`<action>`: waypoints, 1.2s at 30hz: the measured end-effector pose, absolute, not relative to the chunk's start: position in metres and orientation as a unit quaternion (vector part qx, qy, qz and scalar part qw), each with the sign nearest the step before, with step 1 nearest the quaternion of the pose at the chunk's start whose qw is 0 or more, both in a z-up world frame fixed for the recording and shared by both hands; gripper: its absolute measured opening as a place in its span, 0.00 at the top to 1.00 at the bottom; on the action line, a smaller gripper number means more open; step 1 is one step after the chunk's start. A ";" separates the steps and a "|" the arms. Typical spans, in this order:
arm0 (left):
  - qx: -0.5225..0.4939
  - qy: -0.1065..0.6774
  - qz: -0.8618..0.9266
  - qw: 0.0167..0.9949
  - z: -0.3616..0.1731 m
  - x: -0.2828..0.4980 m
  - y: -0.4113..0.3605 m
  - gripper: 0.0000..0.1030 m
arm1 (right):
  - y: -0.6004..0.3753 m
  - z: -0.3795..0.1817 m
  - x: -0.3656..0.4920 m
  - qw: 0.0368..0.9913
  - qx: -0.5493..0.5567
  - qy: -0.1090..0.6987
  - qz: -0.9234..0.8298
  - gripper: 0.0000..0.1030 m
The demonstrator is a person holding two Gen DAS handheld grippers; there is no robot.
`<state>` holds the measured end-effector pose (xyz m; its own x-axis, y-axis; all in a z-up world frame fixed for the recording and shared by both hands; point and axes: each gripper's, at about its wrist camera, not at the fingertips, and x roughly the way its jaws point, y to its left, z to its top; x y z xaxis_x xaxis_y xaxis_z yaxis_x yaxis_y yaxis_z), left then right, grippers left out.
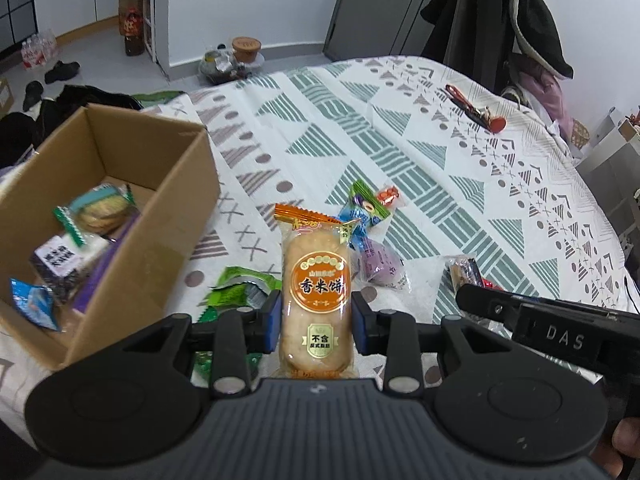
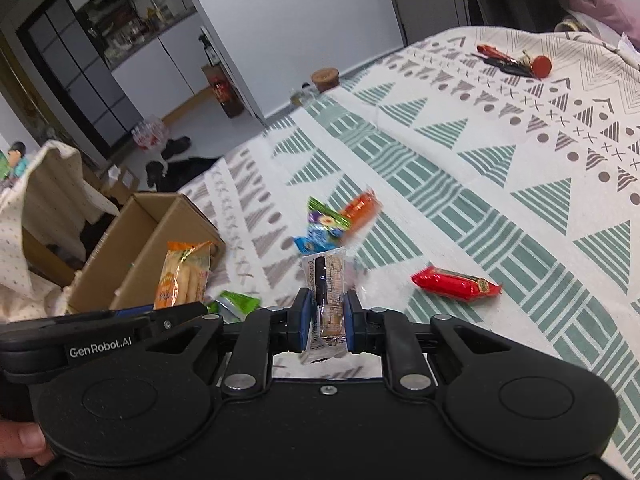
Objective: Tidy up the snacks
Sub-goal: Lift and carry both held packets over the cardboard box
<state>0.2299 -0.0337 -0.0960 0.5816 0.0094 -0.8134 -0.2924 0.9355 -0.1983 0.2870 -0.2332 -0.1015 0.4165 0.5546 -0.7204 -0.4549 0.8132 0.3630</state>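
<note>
left gripper [image 1: 316, 322] clamped on rice cracker pack [image 1: 316, 300]; blue pads [image 1: 272, 322] pressed against both long sides of the pack, pack upright between them, orange crimped end pointing far, lower end reaching back to the gripper body. held clear above patterned tablecloth [image 1: 400, 152]. cardboard box [image 1: 120, 216] to the left of the gripper, open top, already holding several wrapped snacks: a round biscuit pack, a white-labelled dark pack, a small blue packet at the near corner. green wrapper [image 1: 240, 286] on the cloth just left of the held pack, partly hidden behind the left finger. blue-and-green packets [image 1: 360, 212] and purple snack [image 1: 380, 264] just beyond and right of the pack, small orange-red sweet farther right. right gripper [image 2: 327, 322] clenched on clear-wrapped snack bar [image 2: 328, 292]; bar upright between the pads, dark filling visible through the film, top end leaning slightly far, bottom end hanging toward the gripper body. red snack pack [image 2: 456, 284] lying flat on the cloth to the right of that gripper, well apart from it. in right wrist view, left gripper's arm crossing at near left with the rice cracker pack showing in front of the box. blurred orange, blue and green packets beyond the held bar. keys with red tag [image 2: 516, 62] at far right of the cloth. thumb visible at near left edge of right wrist view.
</note>
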 end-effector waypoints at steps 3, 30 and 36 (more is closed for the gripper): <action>-0.156 0.441 0.090 0.879 -0.086 0.222 -0.031 0.67 | -0.232 -0.093 0.282 0.843 0.069 0.439 0.303 0.84; -0.181 0.370 0.125 0.902 -0.010 0.156 0.016 0.67 | -0.187 -0.034 0.229 0.860 0.099 0.360 0.347 0.83; -0.188 0.361 0.136 0.903 -0.002 0.145 0.029 0.67 | -0.172 -0.026 0.227 0.856 0.093 0.351 0.367 0.83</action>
